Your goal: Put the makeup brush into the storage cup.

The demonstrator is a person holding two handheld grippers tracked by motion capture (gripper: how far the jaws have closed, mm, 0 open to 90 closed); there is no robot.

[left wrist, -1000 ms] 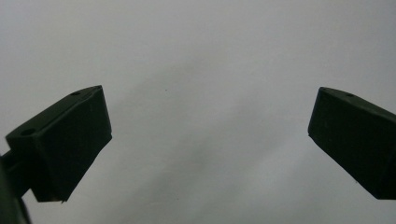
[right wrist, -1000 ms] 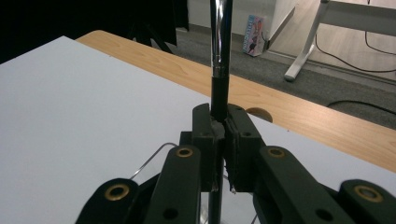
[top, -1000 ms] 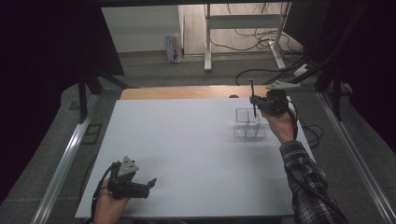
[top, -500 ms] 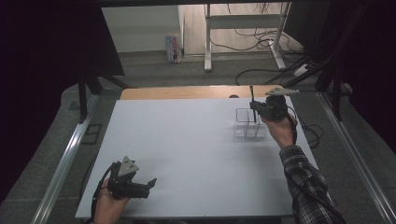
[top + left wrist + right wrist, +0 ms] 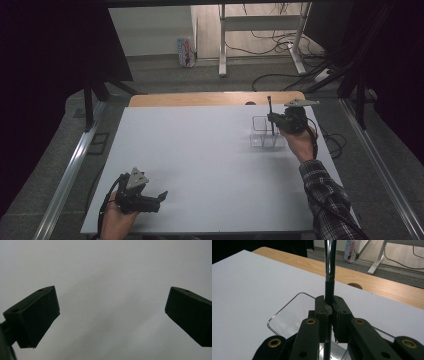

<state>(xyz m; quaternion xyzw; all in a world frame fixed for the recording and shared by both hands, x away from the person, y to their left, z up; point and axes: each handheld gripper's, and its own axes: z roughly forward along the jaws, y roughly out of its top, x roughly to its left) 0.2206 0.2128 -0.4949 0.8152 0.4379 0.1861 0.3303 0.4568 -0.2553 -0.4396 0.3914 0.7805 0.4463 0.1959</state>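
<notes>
At lower left, the left gripper (image 5: 159,196) is held spread and empty over the white table (image 5: 200,165). At right of centre, a brush (image 5: 270,114) is pinched upright in the right gripper (image 5: 272,120), directly above the clear holder (image 5: 266,138).

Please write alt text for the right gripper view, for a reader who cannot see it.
The right tongs are shut on a thin upright brush, held over a clear plastic holder on a white table. Behind lies a wooden edge.
</notes>
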